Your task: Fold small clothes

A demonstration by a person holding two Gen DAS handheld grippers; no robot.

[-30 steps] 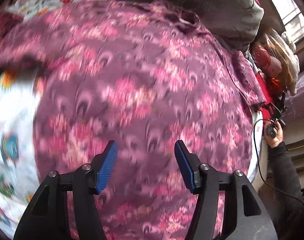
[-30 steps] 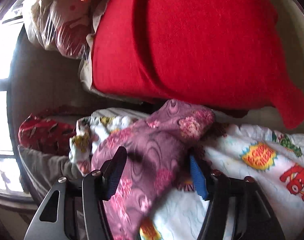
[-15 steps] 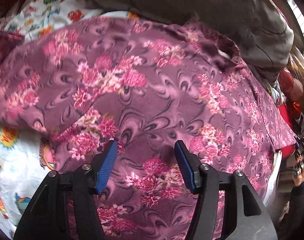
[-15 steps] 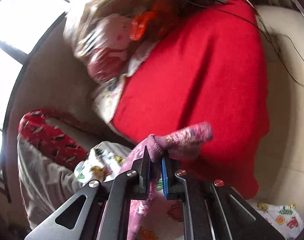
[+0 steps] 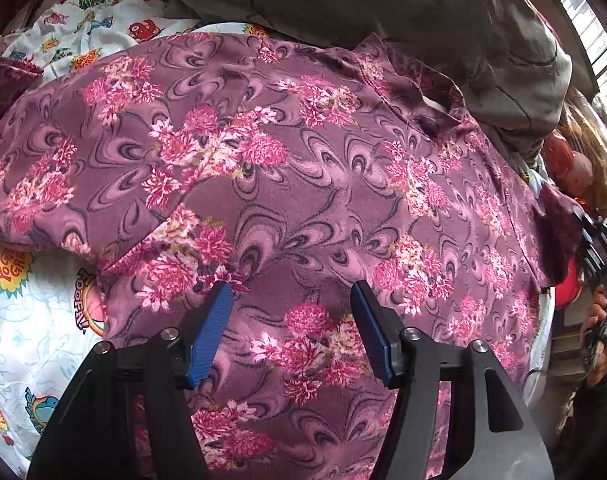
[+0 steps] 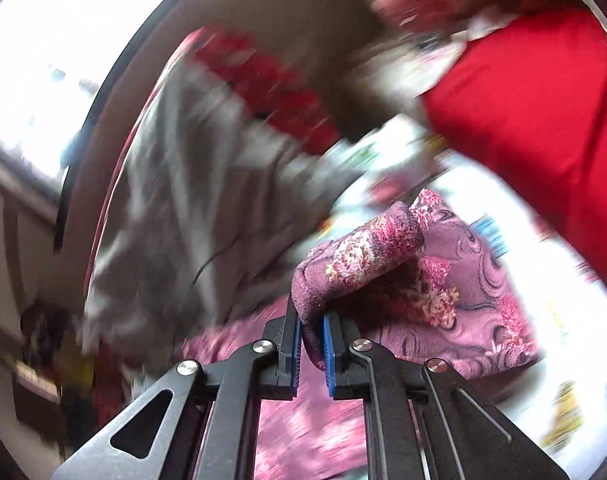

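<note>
Floral garment (image 5: pixel 303 184): right gripper (image 6: pixel 311 344) pinches one thin edge, slip risk; left gripper (image 5: pixel 291 316) half-open, empty, fabric beneath jaws unpinned, may drag.

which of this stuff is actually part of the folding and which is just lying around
In the job:
floral top, its edge pinched in the right gripper
left gripper, jaws open above it

Lying about:
cartoon sheet
grey garment
red cloth
</note>
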